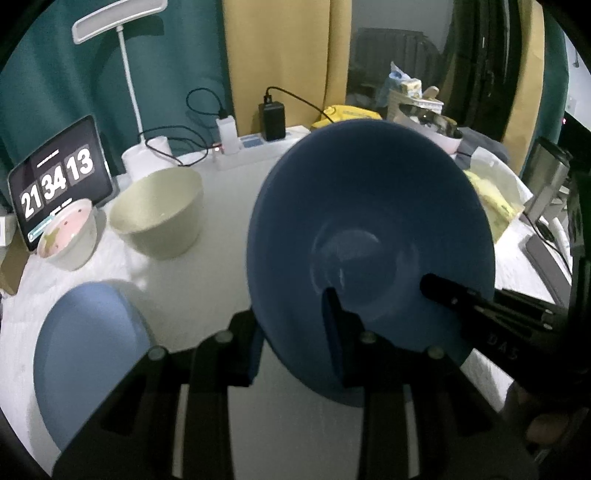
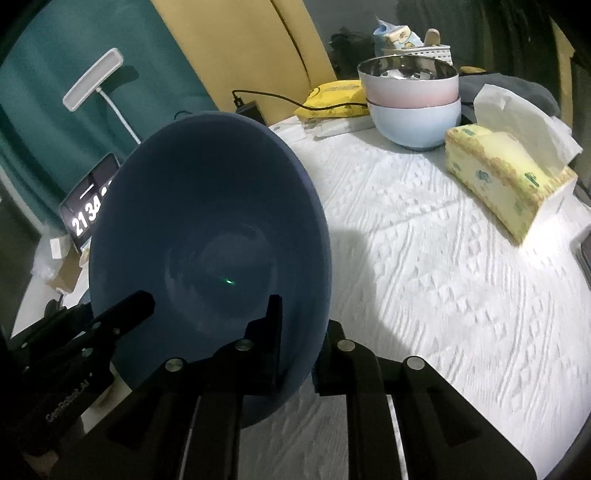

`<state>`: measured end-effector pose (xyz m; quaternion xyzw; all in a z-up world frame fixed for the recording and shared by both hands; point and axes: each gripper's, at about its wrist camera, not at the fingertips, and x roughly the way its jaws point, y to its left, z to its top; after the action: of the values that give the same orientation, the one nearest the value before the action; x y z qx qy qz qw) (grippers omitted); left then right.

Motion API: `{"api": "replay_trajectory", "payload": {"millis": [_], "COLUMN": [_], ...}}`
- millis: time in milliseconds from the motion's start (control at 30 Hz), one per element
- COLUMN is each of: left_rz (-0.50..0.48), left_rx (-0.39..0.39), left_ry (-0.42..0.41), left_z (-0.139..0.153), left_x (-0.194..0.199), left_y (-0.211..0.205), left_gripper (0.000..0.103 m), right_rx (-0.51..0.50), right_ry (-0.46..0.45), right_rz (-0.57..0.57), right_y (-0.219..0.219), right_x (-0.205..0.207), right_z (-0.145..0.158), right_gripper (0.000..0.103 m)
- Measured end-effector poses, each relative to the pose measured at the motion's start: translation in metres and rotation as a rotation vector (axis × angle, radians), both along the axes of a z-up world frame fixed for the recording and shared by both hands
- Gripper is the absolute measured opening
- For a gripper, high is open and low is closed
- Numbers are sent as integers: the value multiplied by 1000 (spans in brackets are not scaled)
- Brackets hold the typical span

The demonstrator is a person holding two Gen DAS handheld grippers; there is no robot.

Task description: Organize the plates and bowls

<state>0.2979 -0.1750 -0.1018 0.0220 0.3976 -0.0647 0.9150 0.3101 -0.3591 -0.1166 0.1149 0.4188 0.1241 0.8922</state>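
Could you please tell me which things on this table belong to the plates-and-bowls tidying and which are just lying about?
Job:
dark blue bowl, clamped at its rim by left gripper and right gripper
light blue plate
pale green bowl
small pink-lined bowl
stacked pink and pale blue bowls

Lying about:
tablet clock
white desk lamp
yellow tissue box
white power strip

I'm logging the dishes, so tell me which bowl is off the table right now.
The dark blue bowl: both grippers pinch its rim and hold it tilted in the air. The green bowl and small pink bowl sit on the table.
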Motion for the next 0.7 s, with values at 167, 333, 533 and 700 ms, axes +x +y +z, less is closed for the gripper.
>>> {"api": "replay_trajectory", "payload": {"millis": [167,333,533,700], "left_rz": [1,-5,-19,-45], "left_rx": [-17,-27,-45,-65], "left_ry": [11,31,55,54], "left_z": [-1,-5,-12,-11], "left_x": [-12,-21,-29,-32], "left_y": [8,17,32,43], "left_gripper": [30,30,30,30], "right_rx": [-2,-8,-17,-40], "right_ry": [19,55,76,82], "right_rz": [12,33,31,19], "right_y": [5,16,28,38], "right_x": [-13,-21,-28,-28], "right_z": [0,-4,-5,-4], "right_gripper": [15,23,25,26]}}
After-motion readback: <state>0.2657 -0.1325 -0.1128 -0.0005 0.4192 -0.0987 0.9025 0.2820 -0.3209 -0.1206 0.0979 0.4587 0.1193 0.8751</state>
